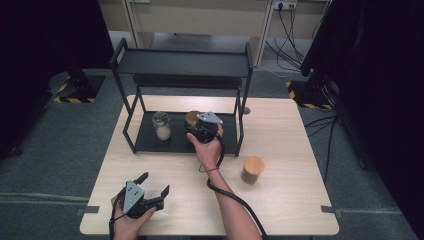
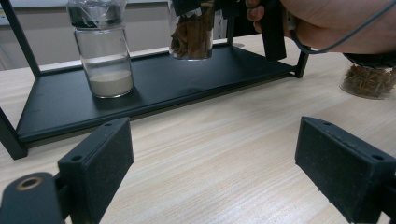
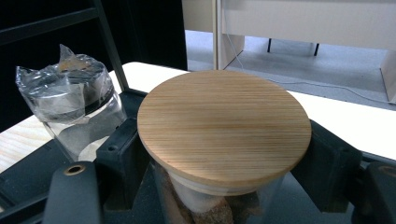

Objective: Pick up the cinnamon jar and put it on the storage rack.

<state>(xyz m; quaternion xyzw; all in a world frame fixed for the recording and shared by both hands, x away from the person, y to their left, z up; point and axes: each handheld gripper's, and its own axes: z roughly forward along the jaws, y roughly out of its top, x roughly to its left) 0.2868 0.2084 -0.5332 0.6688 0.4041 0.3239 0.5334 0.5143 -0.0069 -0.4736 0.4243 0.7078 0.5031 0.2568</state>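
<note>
On the rack's lower shelf [image 1: 150, 142], right gripper [image 1: 199, 131] fingers are clamping the upright wooden-lidded jar [image 3: 224, 122]; left gripper [image 1: 150, 192] is resting on the table [image 1: 285, 200], fingers apart, farther away.

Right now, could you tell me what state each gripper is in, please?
Left gripper: open, empty, by the table.
Right gripper: shut on the wooden-lidded jar.
</note>
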